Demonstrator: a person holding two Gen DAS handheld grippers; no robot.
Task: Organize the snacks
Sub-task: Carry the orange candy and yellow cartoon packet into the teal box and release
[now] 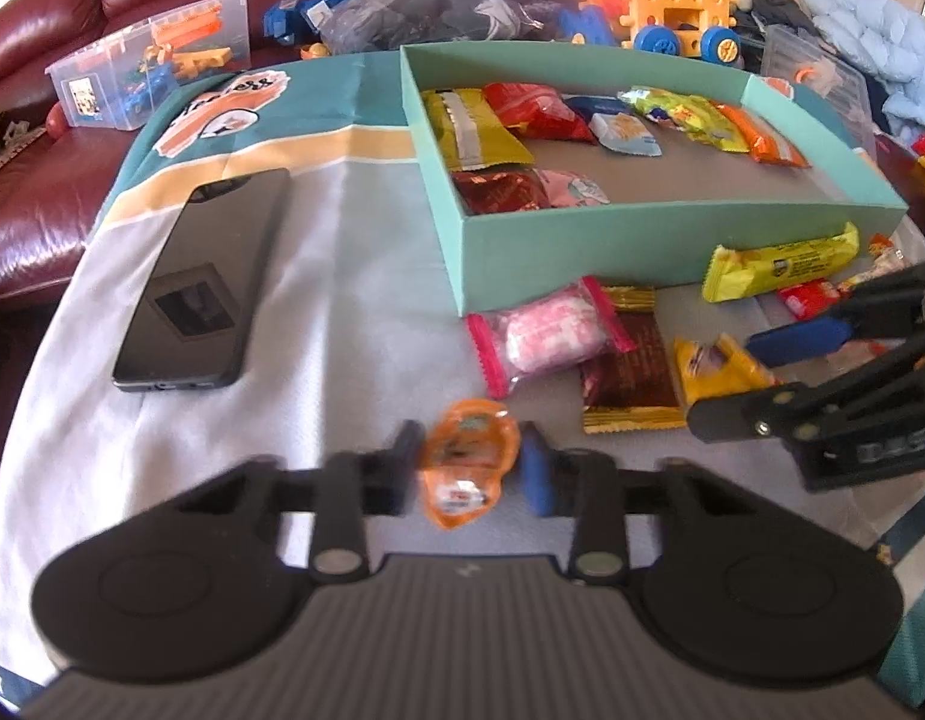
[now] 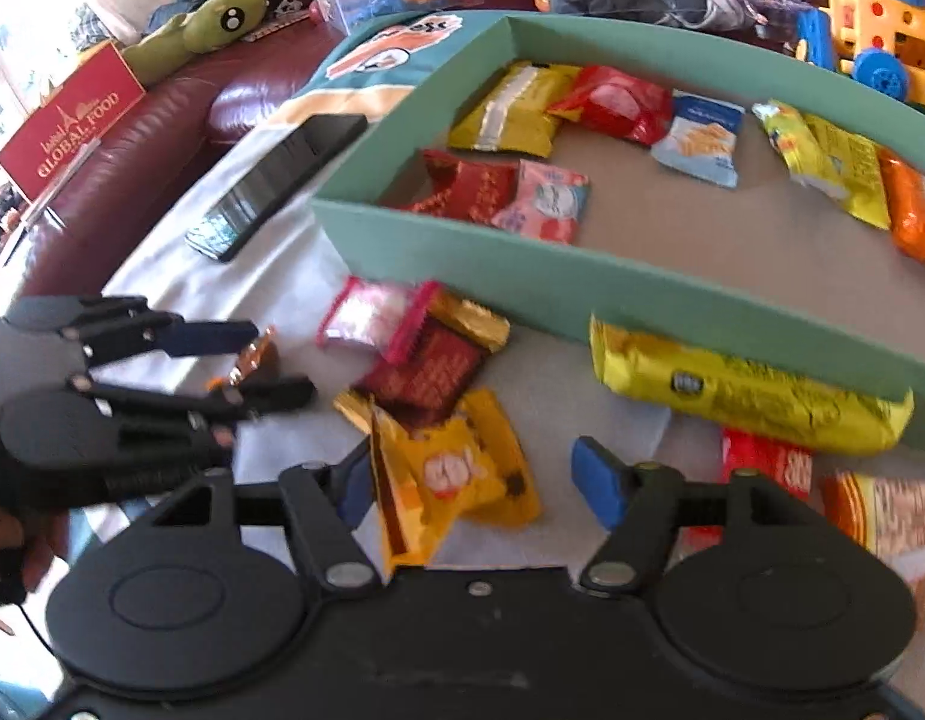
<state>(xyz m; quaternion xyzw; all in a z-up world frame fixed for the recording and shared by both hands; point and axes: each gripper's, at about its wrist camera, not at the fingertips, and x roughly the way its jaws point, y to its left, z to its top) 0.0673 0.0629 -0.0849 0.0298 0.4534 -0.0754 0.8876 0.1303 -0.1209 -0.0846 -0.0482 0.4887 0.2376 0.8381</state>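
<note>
An orange snack packet (image 1: 468, 462) was pinched between the narrowed fingers of the left gripper (image 1: 471, 465) near the front of the cloth-covered table (image 1: 342, 312). A yellow snack packet (image 2: 456, 474) lay between the half-spread fingers of the right gripper (image 2: 477, 480), touched at the left pad only. Further packets were scattered before the green box (image 1: 582, 252), partly filled, with a phone (image 1: 204, 276) to its left

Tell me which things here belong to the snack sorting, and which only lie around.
Belong:
green box
orange snack pack in left hand-held gripper
yellow wrapper at right hand-held gripper
long yellow bar

Lying around:
phone
toy blocks
plush toy
</note>
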